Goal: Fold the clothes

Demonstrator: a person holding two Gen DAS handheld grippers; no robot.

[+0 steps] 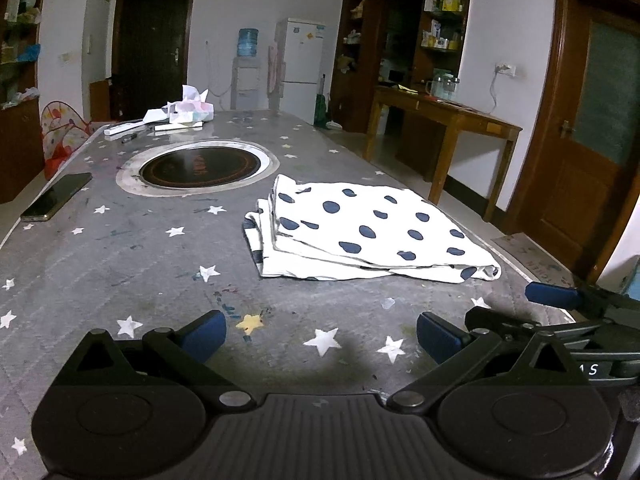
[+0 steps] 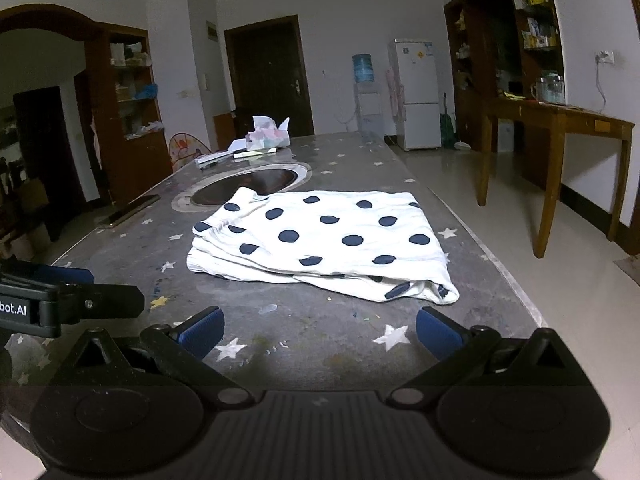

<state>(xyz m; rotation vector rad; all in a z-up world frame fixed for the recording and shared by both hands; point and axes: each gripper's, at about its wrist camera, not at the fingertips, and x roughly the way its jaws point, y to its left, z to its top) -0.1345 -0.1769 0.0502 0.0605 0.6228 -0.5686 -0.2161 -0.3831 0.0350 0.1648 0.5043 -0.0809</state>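
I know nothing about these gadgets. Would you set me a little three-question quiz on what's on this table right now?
1. True or false: the left gripper and the right gripper are both clamped on the polka-dot garment.
2. What lies beyond the garment, sunk into the star-patterned table?
A. a sink full of water
B. a round cooktop
C. a laundry basket
3. Fill in: near the table's left edge lies a dark, flat ____.

Key
1. False. Both are open and hold nothing; the garment lies folded on the table in front of them.
2. B
3. phone
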